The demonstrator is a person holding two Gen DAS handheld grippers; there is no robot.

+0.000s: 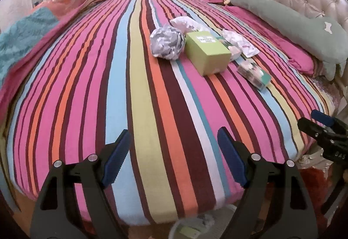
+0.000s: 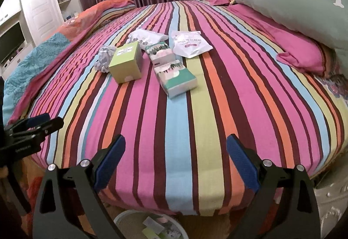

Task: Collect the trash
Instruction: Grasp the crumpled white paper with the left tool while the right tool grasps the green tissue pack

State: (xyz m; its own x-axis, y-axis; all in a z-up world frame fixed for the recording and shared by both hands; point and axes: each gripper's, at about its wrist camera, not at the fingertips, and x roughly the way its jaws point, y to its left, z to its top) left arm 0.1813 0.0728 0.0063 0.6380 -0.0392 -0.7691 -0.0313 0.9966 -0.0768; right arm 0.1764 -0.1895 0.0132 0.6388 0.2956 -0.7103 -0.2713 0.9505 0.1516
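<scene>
The bed [image 2: 178,121] fills the room, striped sheet running away ahead of both sets of fingers, and the trash sits in a cluster well beyond the tips. Biggest piece there is the green box [image 2: 127,61], with a crumpled paper ball [image 2: 104,58] touching its left side. To the right of the box lie two tissue packs [image 2: 177,81], end to end, and past them a white pouch [image 2: 189,44] and a white wrapper [image 2: 145,37].

The left gripper [image 1: 171,149] is spread wide with nothing between its pads. The right gripper [image 2: 176,159] is wider still, also empty. Both hover over the near edge of the mattress.

Risk, as I judge it: the pieces are packed tight, so closing on the box could nudge the paper ball away or drag a pack along. The flat pouch may also slip, with sheet pinched instead.

Below the fingers, at the foot of the bed, stands a round white bin [image 2: 121,217]. It already holds some scraps, green and pale, too blurred to name.
</scene>
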